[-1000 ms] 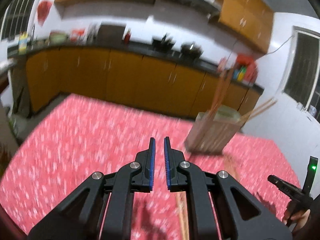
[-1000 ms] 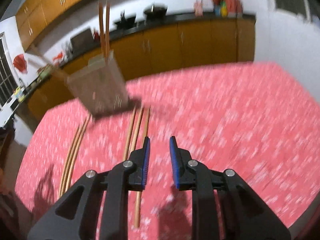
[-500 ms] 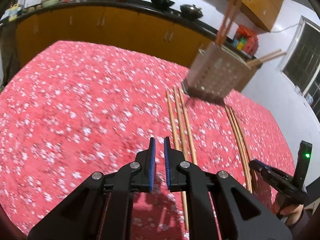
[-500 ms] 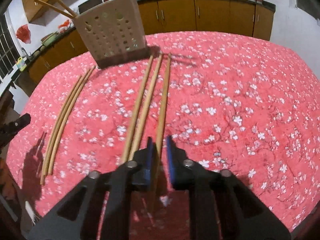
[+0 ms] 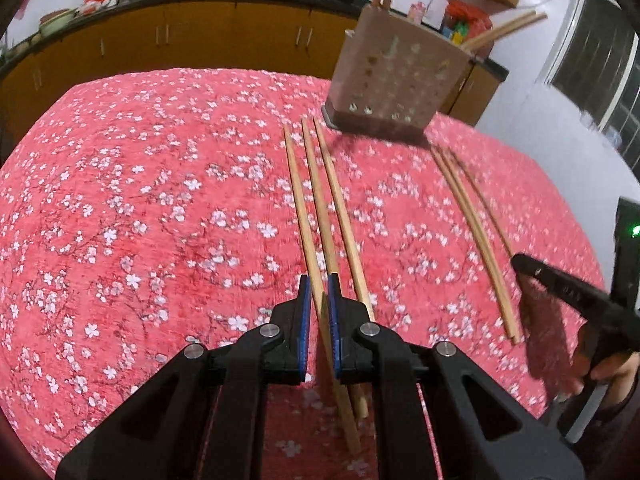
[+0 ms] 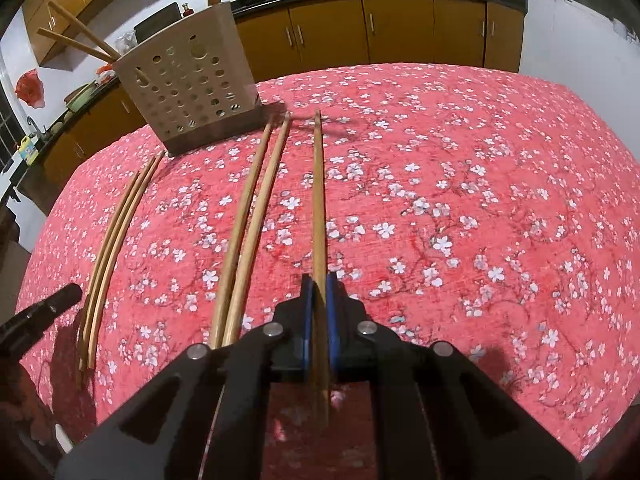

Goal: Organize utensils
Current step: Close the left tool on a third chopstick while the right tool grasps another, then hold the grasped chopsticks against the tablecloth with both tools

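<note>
The left gripper point(image 5: 318, 308), low at the centre of its own view, had its blue pads drawn close with a narrow slit between them, and the leftmost chopstick point(image 5: 298, 188) of a row of three ran straight through that slit; whether the pads actually pressed on it I cannot tell. The right gripper point(image 6: 318, 304), likewise low and central in its view, was pinching a single chopstick point(image 6: 319, 200) that filled the gap between its pads and pointed up the frame. Just left of that stick lay a pair of chopsticks point(image 6: 248, 220) side by side, and farther left, well apart, a loose bundle point(image 6: 116, 232) of more sticks. All rested on a red floral tablecloth point(image 6: 460, 200). Beyond the far tips of the sticks, in the upper left of the right wrist view, stood a perforated utensil holder point(image 6: 188, 84) with chopsticks already poking out of its top. Behind it, brown kitchen cabinets point(image 6: 400, 28) ran across the upper edge of the frame.
</note>
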The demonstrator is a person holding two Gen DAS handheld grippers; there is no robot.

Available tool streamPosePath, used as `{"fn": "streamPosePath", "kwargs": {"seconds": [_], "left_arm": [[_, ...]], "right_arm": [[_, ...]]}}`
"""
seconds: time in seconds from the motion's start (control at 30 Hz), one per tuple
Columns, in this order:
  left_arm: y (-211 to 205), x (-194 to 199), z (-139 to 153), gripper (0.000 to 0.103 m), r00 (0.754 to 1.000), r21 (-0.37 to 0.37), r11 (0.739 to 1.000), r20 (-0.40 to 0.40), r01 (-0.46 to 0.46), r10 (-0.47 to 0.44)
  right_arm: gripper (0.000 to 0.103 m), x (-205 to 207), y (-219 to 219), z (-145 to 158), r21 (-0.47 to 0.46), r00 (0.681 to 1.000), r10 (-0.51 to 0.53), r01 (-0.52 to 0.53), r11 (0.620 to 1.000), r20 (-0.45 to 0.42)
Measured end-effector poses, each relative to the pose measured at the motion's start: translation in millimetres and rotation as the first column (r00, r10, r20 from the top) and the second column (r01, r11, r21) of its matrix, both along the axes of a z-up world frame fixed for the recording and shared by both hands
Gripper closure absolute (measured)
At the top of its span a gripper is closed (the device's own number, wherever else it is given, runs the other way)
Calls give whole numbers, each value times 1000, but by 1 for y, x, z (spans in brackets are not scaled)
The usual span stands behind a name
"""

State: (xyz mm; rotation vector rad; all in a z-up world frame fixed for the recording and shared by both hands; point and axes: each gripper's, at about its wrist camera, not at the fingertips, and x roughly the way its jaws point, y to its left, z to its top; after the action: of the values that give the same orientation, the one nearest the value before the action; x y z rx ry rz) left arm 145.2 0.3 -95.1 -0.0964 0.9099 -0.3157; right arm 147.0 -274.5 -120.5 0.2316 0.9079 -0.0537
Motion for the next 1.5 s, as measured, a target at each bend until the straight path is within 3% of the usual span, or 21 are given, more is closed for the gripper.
{"fn": "streamPosePath", "kwargs": {"seconds": [0.4, 0.63, 0.87, 1.0, 1.5], "left_arm": [[-11, -4, -4, 94, 1000, 96, 995, 16, 7, -8], [9, 32, -3, 96, 997, 146, 986, 20, -80, 78], [29, 53, -4, 96, 993, 76, 990, 12, -116, 115], [28, 47, -5, 95, 993, 80, 990, 39, -113, 110], [35, 43, -3, 95, 992, 38, 991, 28, -127, 126]], "right_arm": [[93, -3, 10, 1, -43, 1000, 23, -23, 999, 1], [95, 14, 2, 0, -50, 1000, 15, -14, 999, 3], [95, 43, -13, -2, -47, 999, -21, 22, 999, 32], [95, 45, -13, -5, -66, 999, -18, 22, 998, 47], [95, 48, -10, -7, -66, 999, -18, 21, 998, 47]]}}
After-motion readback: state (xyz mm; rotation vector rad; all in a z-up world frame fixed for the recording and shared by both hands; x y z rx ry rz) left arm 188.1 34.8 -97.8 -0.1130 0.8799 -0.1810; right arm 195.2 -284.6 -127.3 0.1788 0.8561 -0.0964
